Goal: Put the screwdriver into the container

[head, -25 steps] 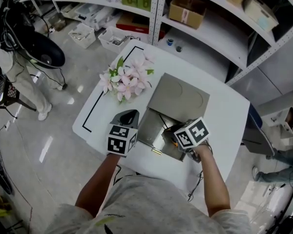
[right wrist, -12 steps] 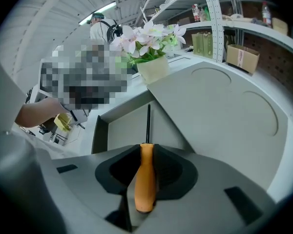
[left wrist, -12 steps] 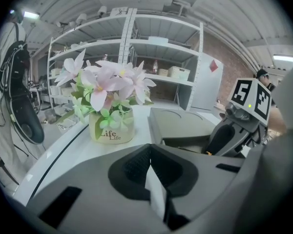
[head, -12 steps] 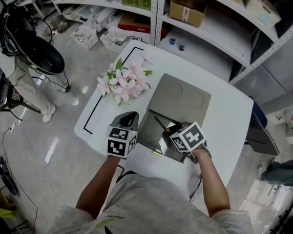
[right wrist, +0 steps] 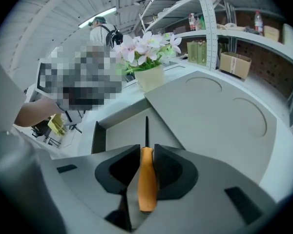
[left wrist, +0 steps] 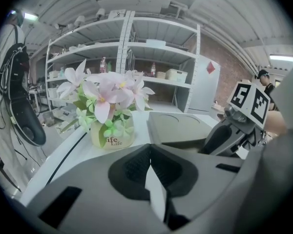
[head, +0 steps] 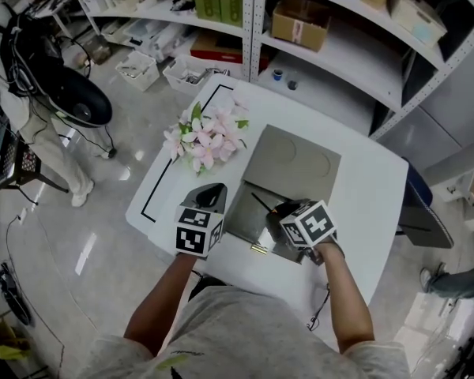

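The screwdriver has an orange handle and a thin black shaft. My right gripper is shut on the handle, and the shaft points out over the open grey container. In the head view the right gripper hangs over the container's right side. The lid lies folded back flat on the table beyond it. My left gripper hovers at the container's left edge. Its jaws are shut with nothing between them.
A pot of pink flowers stands on the white table left of the lid. A black line runs along the table's left edge. Shelves with boxes rise behind the table. A person stands on the floor at far left.
The right gripper with the screwdriver has shifted slightly over the container. The left gripper has hardly moved.
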A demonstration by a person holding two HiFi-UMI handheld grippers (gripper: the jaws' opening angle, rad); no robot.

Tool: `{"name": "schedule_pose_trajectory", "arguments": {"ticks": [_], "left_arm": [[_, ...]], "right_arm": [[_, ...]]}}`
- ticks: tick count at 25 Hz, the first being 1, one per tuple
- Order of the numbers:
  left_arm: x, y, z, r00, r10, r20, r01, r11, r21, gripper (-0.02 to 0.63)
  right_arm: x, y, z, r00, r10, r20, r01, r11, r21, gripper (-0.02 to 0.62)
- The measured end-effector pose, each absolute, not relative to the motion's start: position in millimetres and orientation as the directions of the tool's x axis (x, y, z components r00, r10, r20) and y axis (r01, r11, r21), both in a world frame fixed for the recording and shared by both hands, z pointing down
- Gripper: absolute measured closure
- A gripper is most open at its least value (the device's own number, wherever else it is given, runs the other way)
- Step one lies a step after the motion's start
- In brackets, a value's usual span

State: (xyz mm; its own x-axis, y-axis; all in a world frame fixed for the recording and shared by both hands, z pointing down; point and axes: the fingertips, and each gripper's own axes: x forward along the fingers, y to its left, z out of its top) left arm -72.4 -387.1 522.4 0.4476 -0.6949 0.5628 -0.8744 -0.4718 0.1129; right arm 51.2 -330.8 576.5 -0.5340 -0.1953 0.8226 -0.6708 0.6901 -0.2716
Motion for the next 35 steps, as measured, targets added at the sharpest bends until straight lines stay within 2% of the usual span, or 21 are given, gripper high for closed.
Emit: {"name": "schedule_pose_trajectory", "arguments": {"ticks": [10, 22, 27, 35], "left_arm": [[-63, -383, 490, 0.549, -0.660, 0.513, -0.811, -0.569, 0.136, 0.601], [-46, -344, 453, 0.655, -0.597, 0.463, -0.711, -0.694, 0.112, 0.600], [-44, -324, 445, 0.682, -0.578, 0.448, -0.678, -0.729, 0.092, 0.600], [-48, -300, 439, 0.715, -0.543, 0.440, -0.634, -0.769, 0.082, 0.601]], "right_arm": [[75, -328, 525, -0.503, -0.457, 0.734, -0.805, 0.557, -0.205, 0.517], [104, -281, 453, -0.338, -0.757, 0.559, -0.938, 0.317, -0.137, 0.576], [114, -254, 432, -0.260, -0.837, 0.482, -0.966, 0.223, -0.133, 0.592], [119, -216, 417, -0.163, -0.893, 0.419, -0.985, 0.121, -0.127, 0.592]]}}
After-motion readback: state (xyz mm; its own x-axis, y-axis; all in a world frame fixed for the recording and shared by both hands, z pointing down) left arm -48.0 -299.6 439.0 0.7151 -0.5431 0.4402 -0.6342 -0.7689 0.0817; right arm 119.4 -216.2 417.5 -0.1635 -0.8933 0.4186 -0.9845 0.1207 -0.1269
